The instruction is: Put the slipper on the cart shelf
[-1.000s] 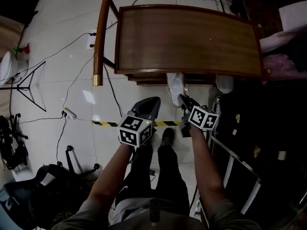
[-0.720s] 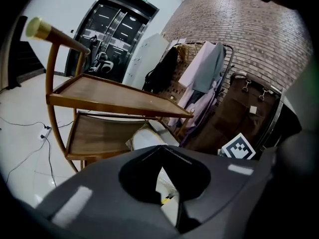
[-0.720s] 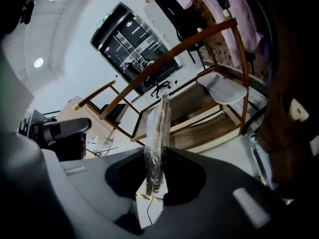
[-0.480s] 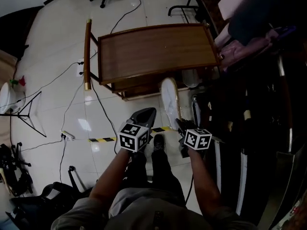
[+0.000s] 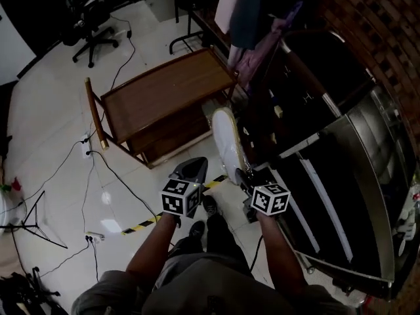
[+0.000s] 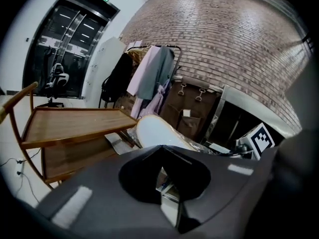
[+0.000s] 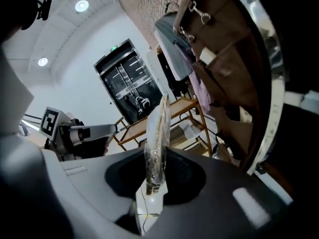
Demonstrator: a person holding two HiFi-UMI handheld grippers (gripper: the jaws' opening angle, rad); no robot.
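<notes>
The white slipper [image 5: 225,143], wrapped in clear plastic, stands on end with my right gripper [image 5: 240,174] shut on its lower end. In the right gripper view the slipper [image 7: 157,133] shows edge-on, rising from between the jaws. The wooden cart [image 5: 164,90] stands ahead and to the left, its top bare and a lower shelf [image 5: 172,133] under it. The slipper hangs just right of the cart's near corner, apart from it. My left gripper [image 5: 189,171] hovers beside it, shut with nothing in it. The left gripper view shows the slipper's sole [image 6: 157,133] and the cart [image 6: 75,121].
A clothes rack with hanging garments [image 5: 256,18] stands behind the cart. A dark metal and glass unit [image 5: 341,149] fills the right side. Yellow-black tape [image 5: 141,223], cables and a tripod [image 5: 26,225] lie on the white floor. An office chair [image 5: 88,18] is at the far left.
The head view has swung up and to the right, so the cart now sits farther off at upper left. The slipper, earlier at the cart's lower shelf edge, is held clear of it.
</notes>
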